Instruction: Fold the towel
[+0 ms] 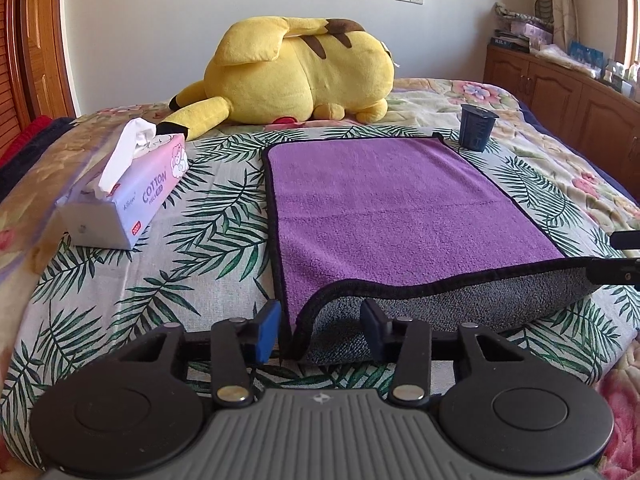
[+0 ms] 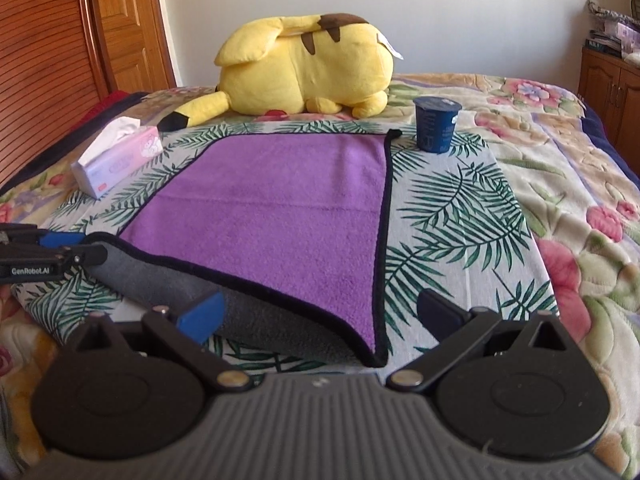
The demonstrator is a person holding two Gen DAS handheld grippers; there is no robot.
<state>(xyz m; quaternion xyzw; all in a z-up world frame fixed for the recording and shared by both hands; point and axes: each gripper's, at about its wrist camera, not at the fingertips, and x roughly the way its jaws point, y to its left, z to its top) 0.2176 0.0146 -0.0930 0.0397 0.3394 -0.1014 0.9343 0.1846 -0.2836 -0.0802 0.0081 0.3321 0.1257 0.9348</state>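
A purple towel [image 1: 384, 204] with a black hem and grey underside lies flat on the leaf-print cloth on the bed; it also shows in the right wrist view [image 2: 280, 208]. Its near edge is lifted, showing the grey side [image 1: 460, 304]. My left gripper [image 1: 320, 330] is open, its fingers either side of the towel's near left corner. My right gripper [image 2: 320, 316] is wide open around the near right corner [image 2: 378, 354]. Each gripper shows at the edge of the other's view, touching the towel's raised edge: the right one [image 1: 612, 268], the left one [image 2: 44, 252].
A yellow plush toy [image 1: 296, 72] lies behind the towel. A tissue pack [image 1: 128, 192] sits at the left, a dark blue cup [image 1: 476, 128] by the far right corner. Wooden cabinets [image 1: 560, 96] stand at the right, a wooden door [image 2: 120, 28] at the left.
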